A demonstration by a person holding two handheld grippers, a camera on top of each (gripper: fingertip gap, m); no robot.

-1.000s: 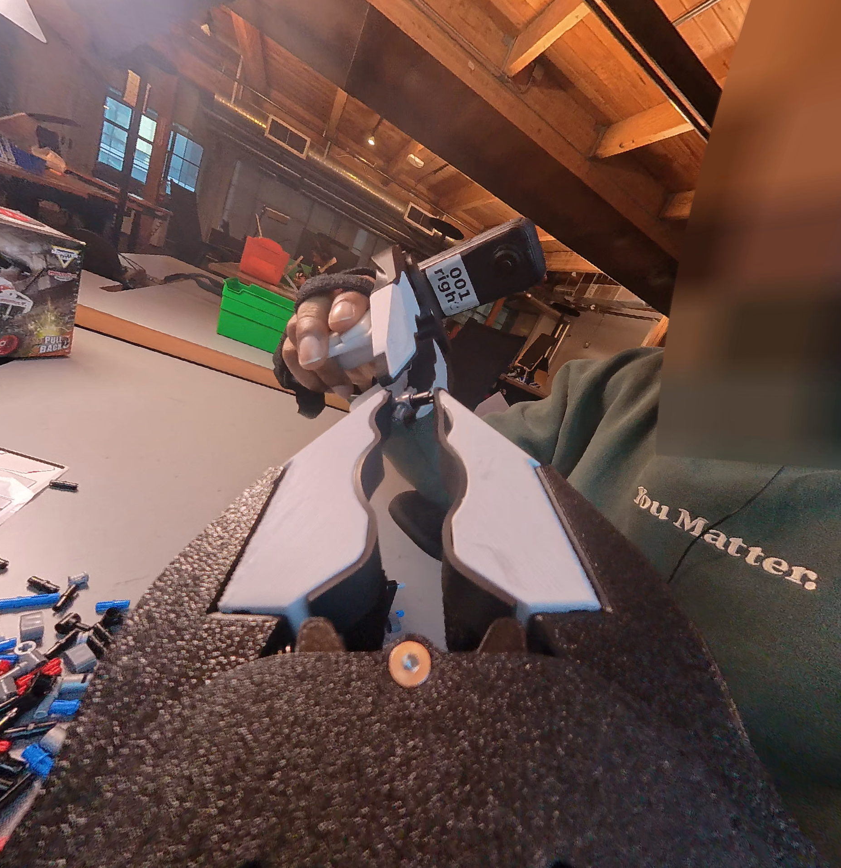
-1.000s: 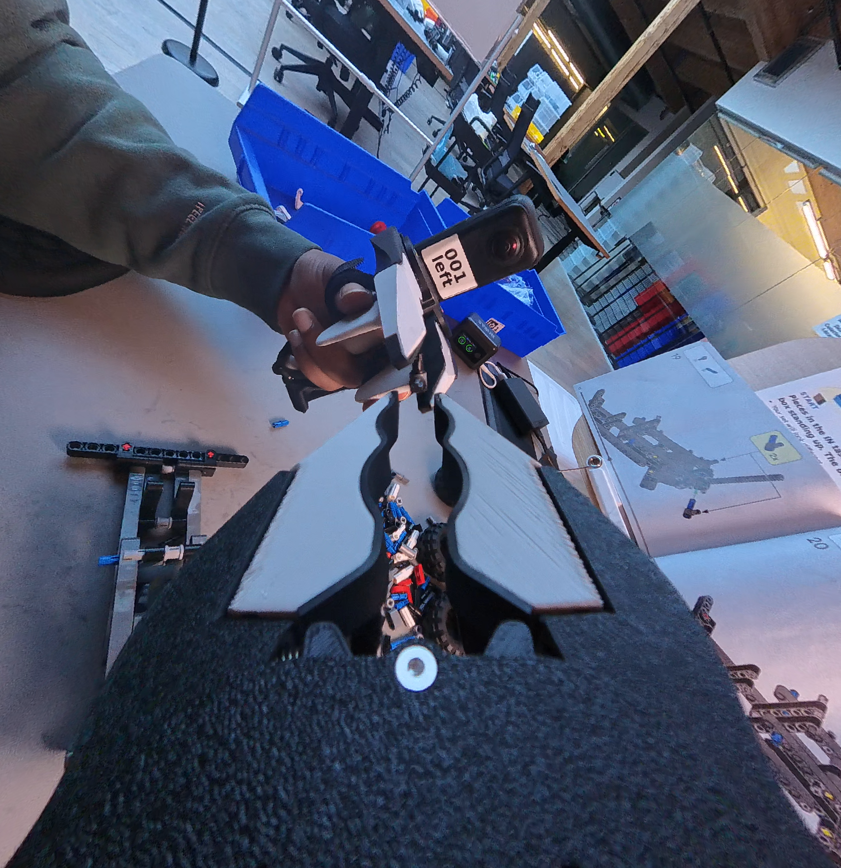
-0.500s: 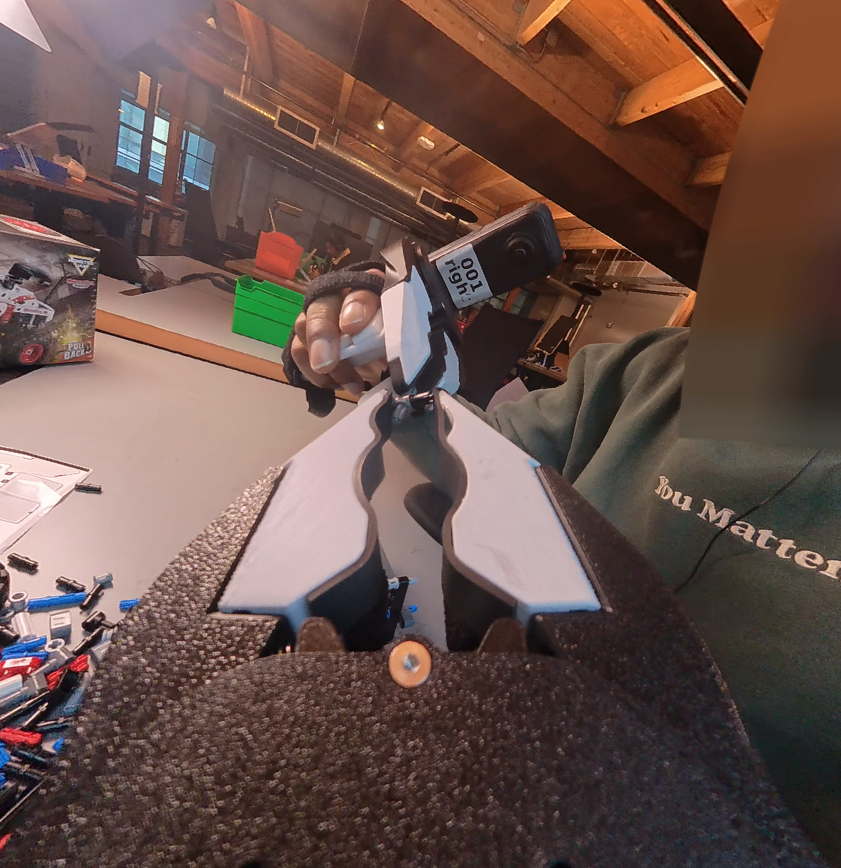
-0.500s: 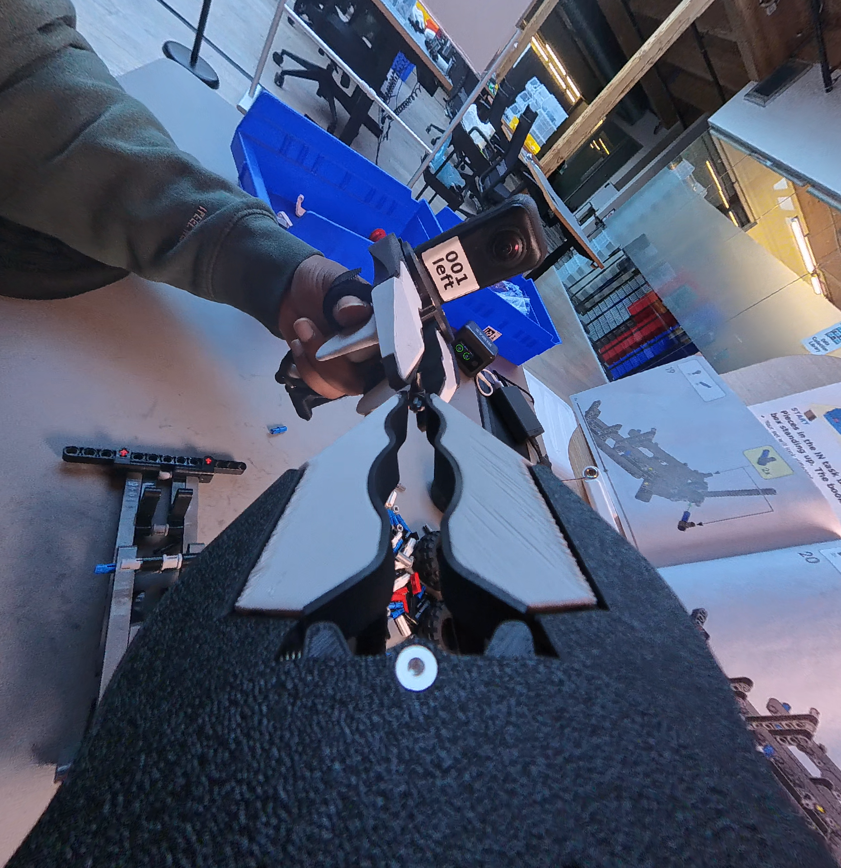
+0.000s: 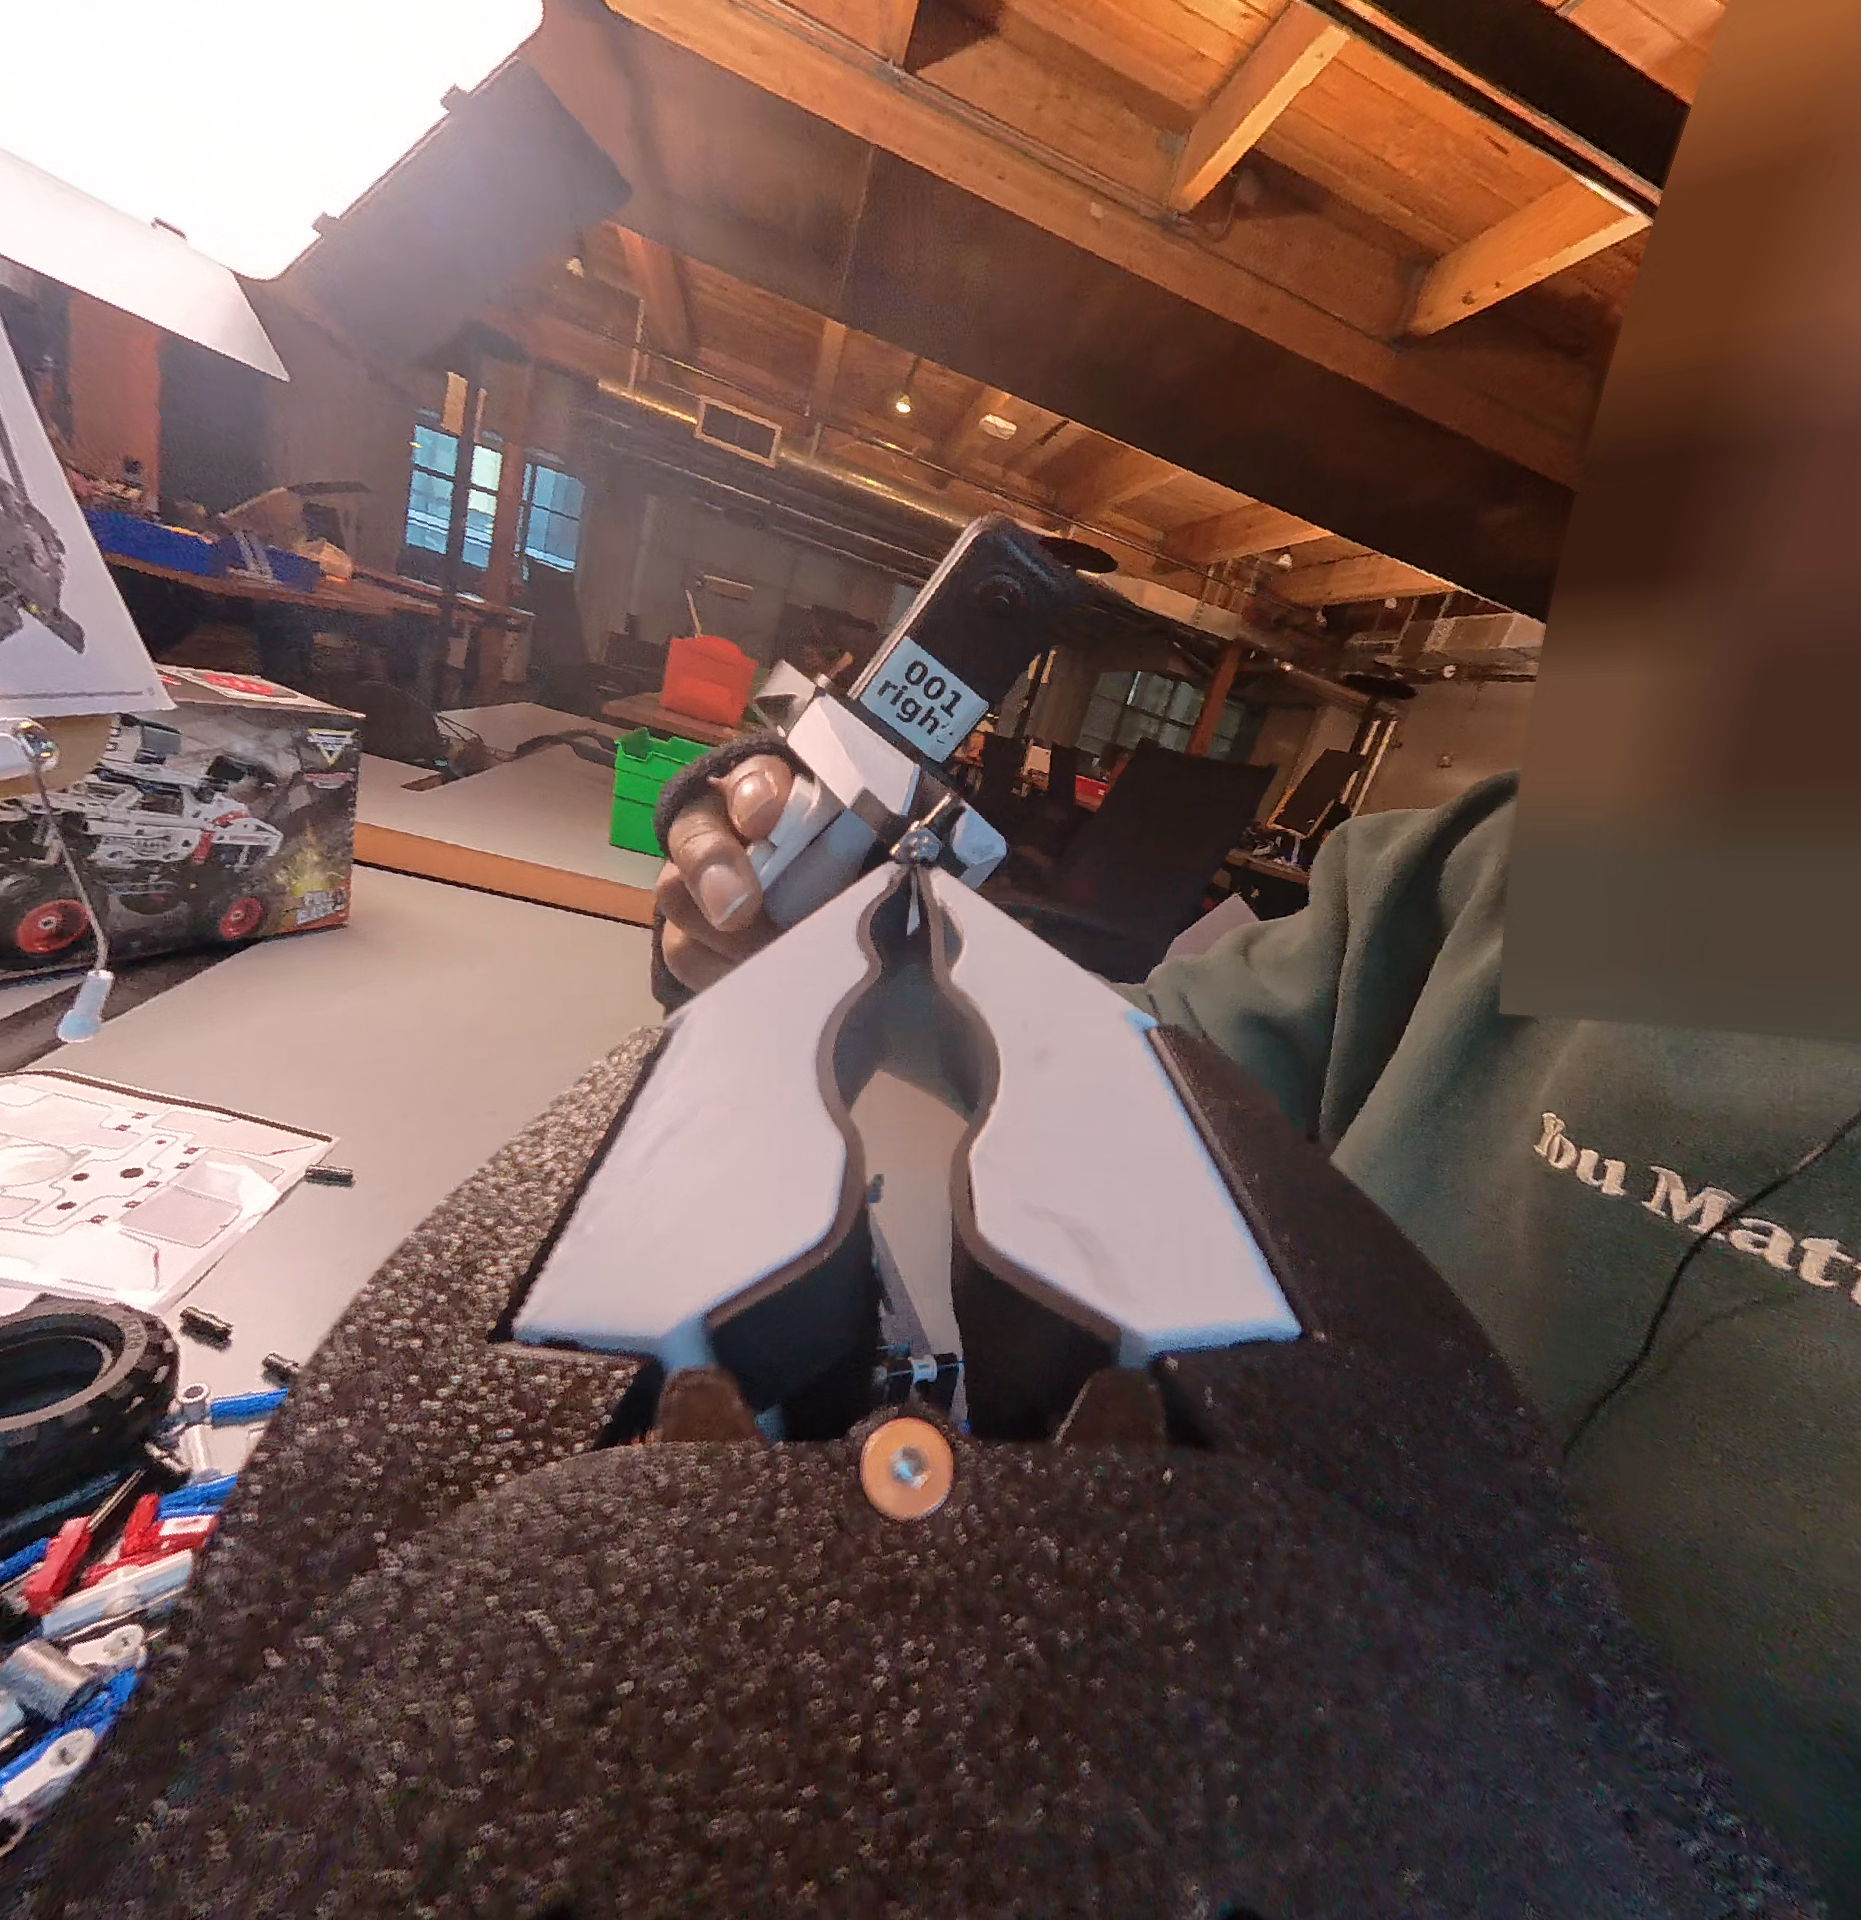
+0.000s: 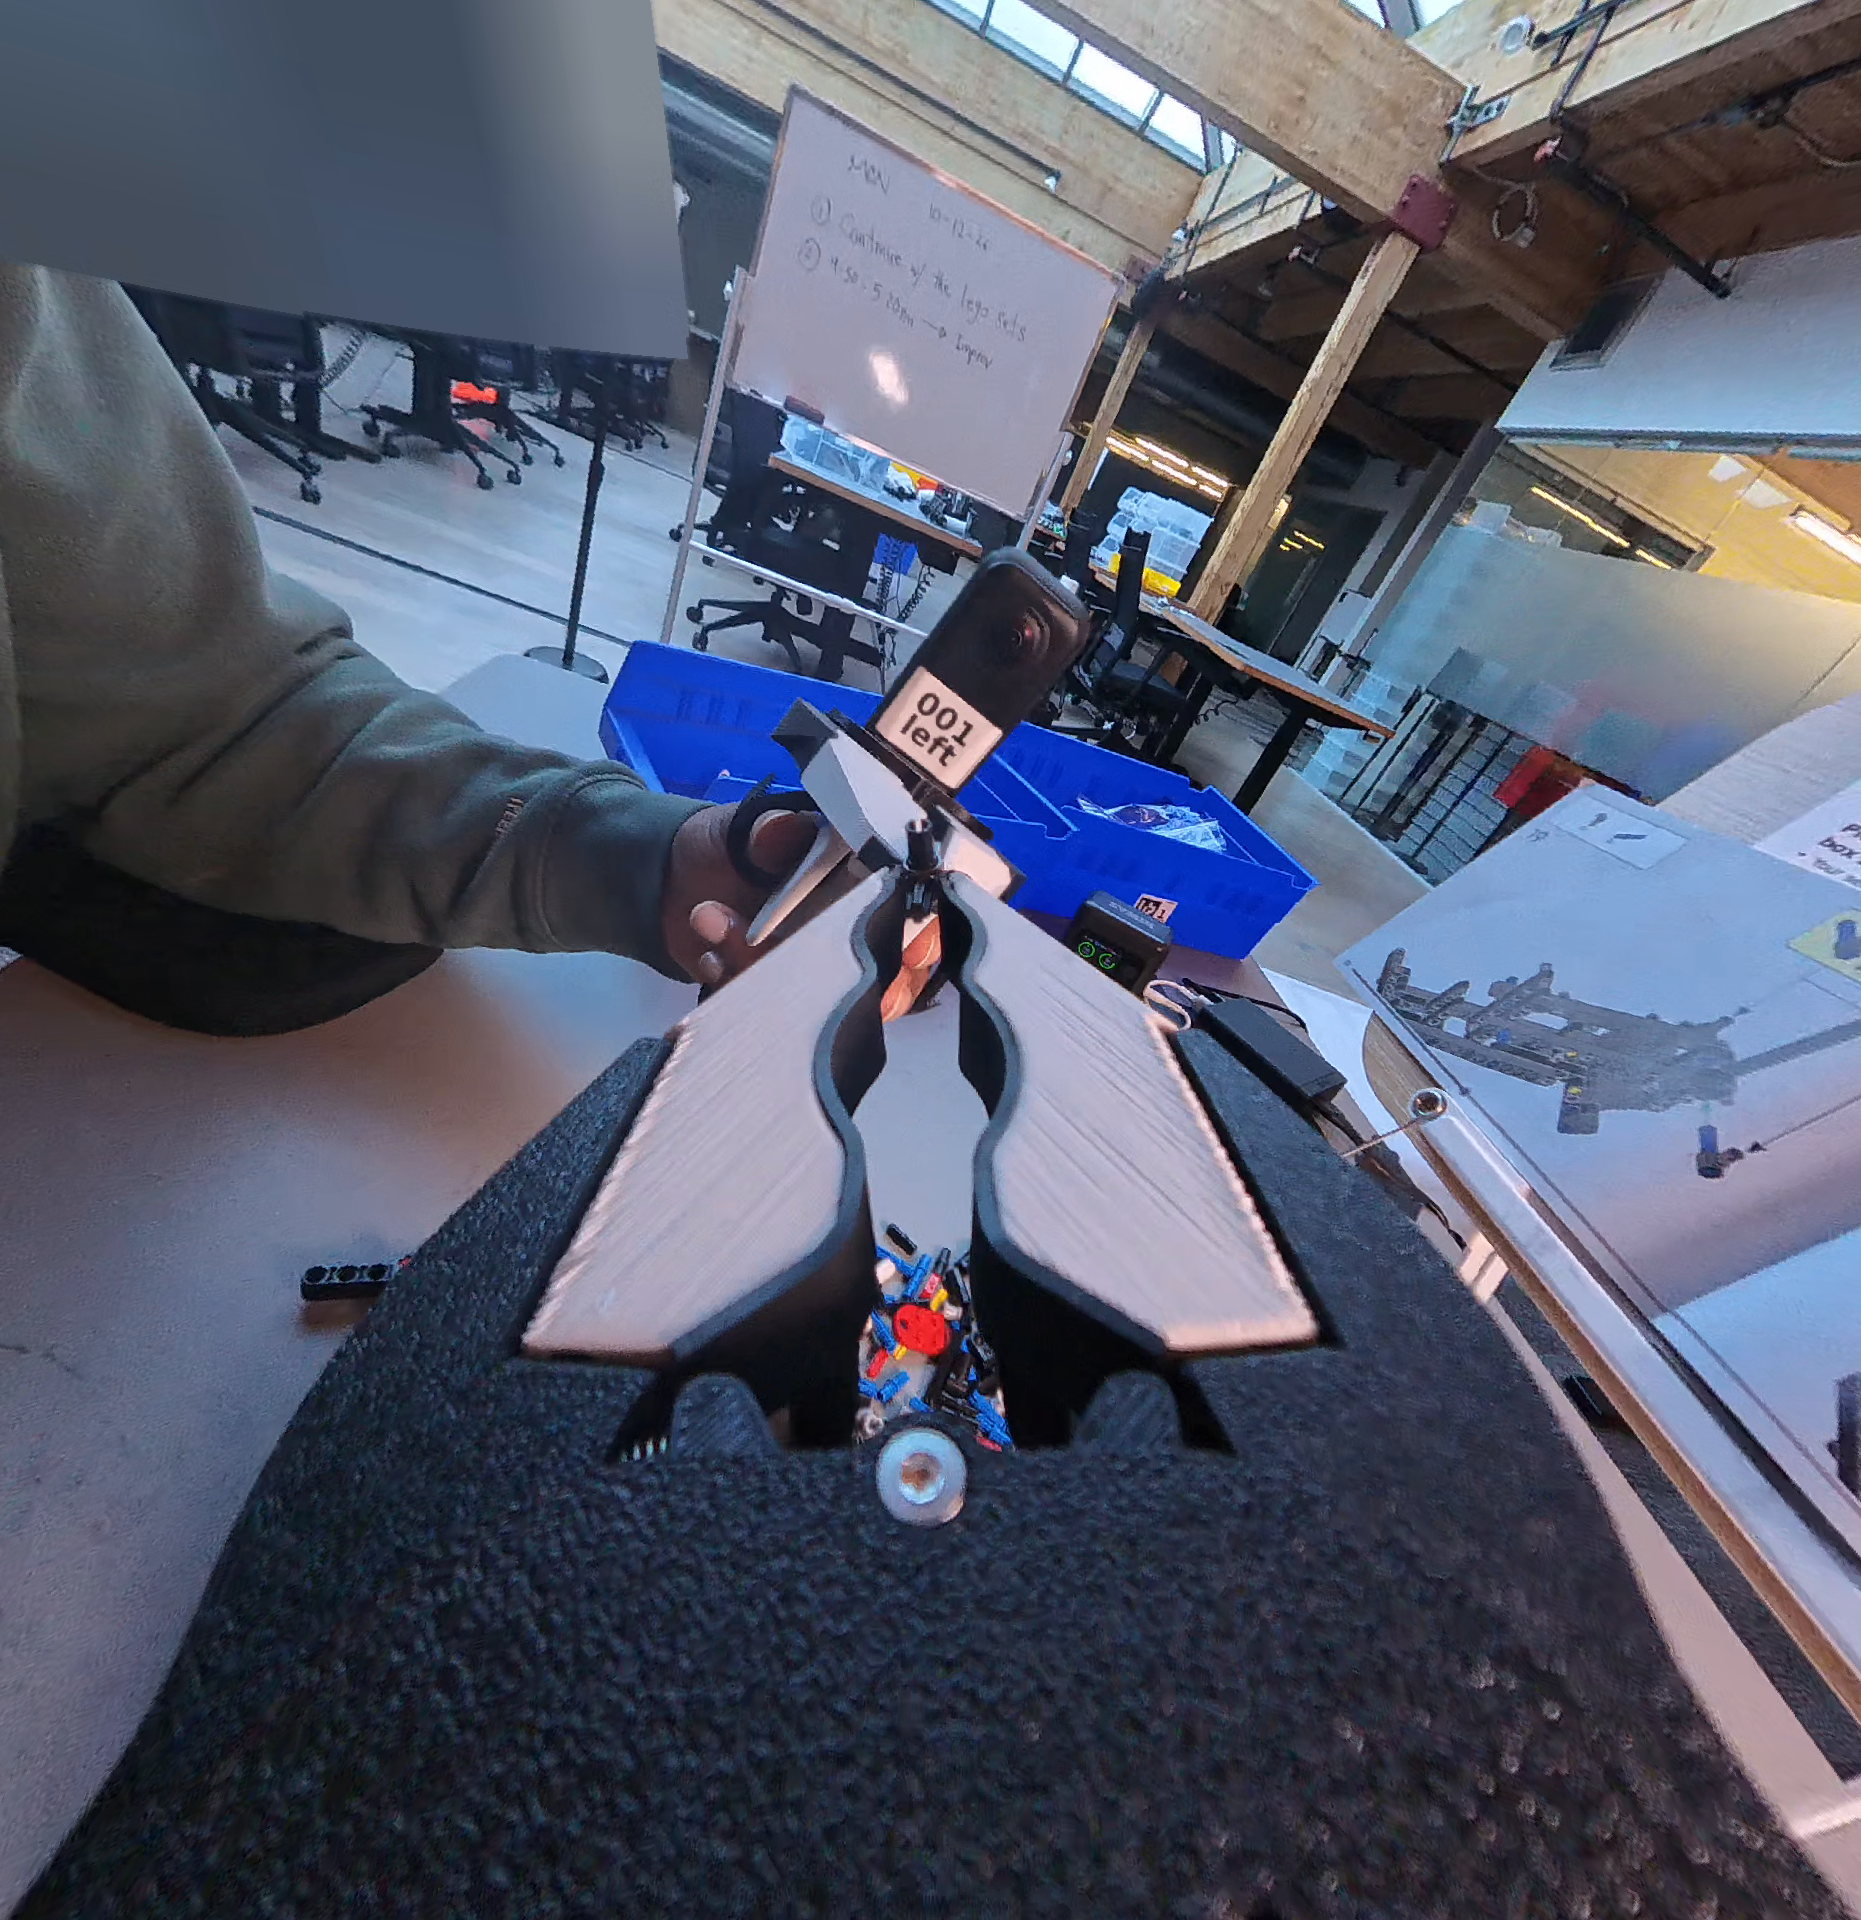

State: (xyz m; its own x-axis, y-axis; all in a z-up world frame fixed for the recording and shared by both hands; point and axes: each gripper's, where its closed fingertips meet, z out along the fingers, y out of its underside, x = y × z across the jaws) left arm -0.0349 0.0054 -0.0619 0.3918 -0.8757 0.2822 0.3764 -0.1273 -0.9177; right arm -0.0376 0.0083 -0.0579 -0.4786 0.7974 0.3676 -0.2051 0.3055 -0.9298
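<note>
The two claws are meeting tip to tip above the grey surface (image 5: pixel 438 997). The left claw (image 5: pixel 910 891) is standing narrow, its tips all but touching, and the right claw (image 6: pixel 918 896) is pinched just as narrow. A small dark pin (image 6: pixel 917 868) is sitting upright right where the two sets of tips come together, and both seem to be nipping it. Which one is bearing its weight I cannot tell.

A hand (image 5: pixel 713 873) is gripping the right tool's handle, at ten o'clock from the meeting point in the left wrist view. The other hand (image 6: pixel 718 904) is holding the left tool, coming out of a green sleeve (image 6: pixel 334 779) at nine o'clock in the right wrist view.

Down at eight o'clock from the left claw, a black tyre (image 5: pixel 43 1392) is lying beside a heap of red, blue and grey pieces (image 5: pixel 74 1579), with a white sheet (image 5: pixel 105 1174) just beyond and a toy-truck box (image 5: pixel 178 831) farther off at ten o'clock. A green bin (image 5: pixel 651 790) is standing well behind.

Under the right claw more pieces are showing through the gap. A black beam (image 6: pixel 349 1276) is lying at eight o'clock, a blue bin (image 6: pixel 1113 842) is sitting at one o'clock, and an open booklet (image 6: pixel 1632 997) is propped at three o'clock.
</note>
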